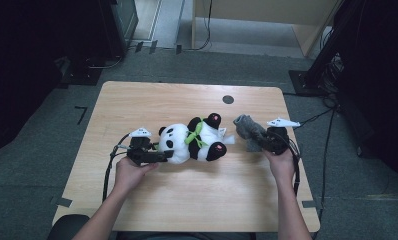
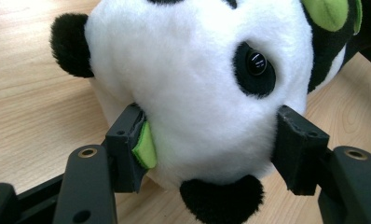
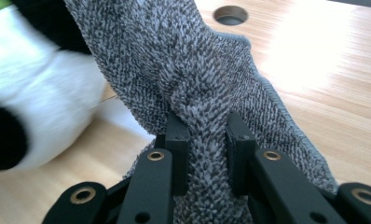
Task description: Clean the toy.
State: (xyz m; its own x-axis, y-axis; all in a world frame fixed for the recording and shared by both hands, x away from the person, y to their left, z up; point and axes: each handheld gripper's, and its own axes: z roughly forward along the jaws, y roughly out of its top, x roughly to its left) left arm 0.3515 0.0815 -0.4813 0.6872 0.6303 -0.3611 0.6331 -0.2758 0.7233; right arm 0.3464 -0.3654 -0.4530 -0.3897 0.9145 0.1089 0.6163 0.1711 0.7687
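The plush panda lies on its side near the middle of the bench, its head toward the left edge and its black feet toward the right edge, with a green scarf round its neck. The left gripper is clamped on the panda's head: in the left gripper view the two jaws press into the white fur on either side of the face, and one green pad shows against the cheek. Just off the panda's feet, a little nearer the right edge, the right gripper is clenched on a bunched fold of a grey towel, which stands up from the jaws and hangs close beside the toy; whether it touches the panda I cannot tell. A round hole in the bench lies beyond, toward the far edge. The work in hand looks like wiping or covering the panda with the towel. To do it well, the left gripper should hold the head steady without crushing it, while the right brings the cloth over the body with its loose part leading, so that soft pile, not the hard jaws, meets the fur, and the pinch stays firm enough that the fold does not slip.
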